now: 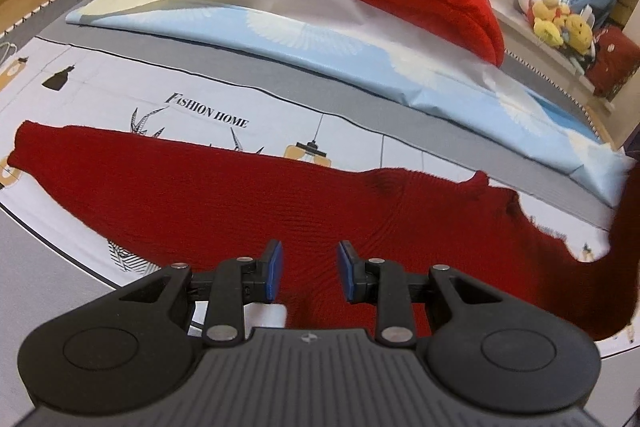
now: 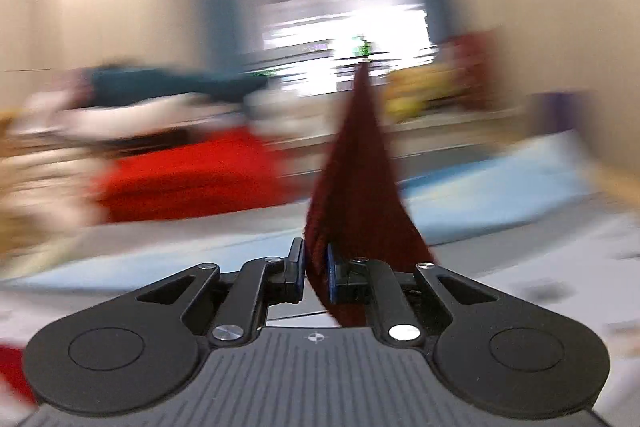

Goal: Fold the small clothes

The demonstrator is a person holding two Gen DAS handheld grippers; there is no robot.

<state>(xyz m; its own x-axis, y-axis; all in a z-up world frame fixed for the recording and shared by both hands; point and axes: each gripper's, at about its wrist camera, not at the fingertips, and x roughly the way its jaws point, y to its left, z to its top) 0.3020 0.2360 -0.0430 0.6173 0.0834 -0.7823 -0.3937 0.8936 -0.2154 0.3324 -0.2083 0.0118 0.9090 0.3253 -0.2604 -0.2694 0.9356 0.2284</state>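
The dark red ribbed knit garment [image 1: 248,195] lies spread flat on a pale printed bed sheet [image 1: 120,95], directly ahead of and below the left gripper [image 1: 310,271]. Its long axis runs crosswise to that gripper's pointing line, from a narrow end far to the left to a bulk that rises off the sheet at the right edge of view.

The left gripper's blue pads [image 1: 276,269] stand apart with a clear gap, and knit shows between and beneath them. They do not appear to press it. Whether the tips touch the fabric cannot be told.

The right gripper [image 2: 316,273] pinches a fold of the same dark red knit [image 2: 356,163]. The cloth fills the narrow gap between its pads and stretches taut, away from the tips to a point. The surroundings in this view are smeared.

Judgement: the right hand holds the carried portion, so the fold turns on it crossing the garment's long axis. The left is nearer the flat body and placed to pin it. A folded light blue cloth [image 1: 304,39] lies beyond.
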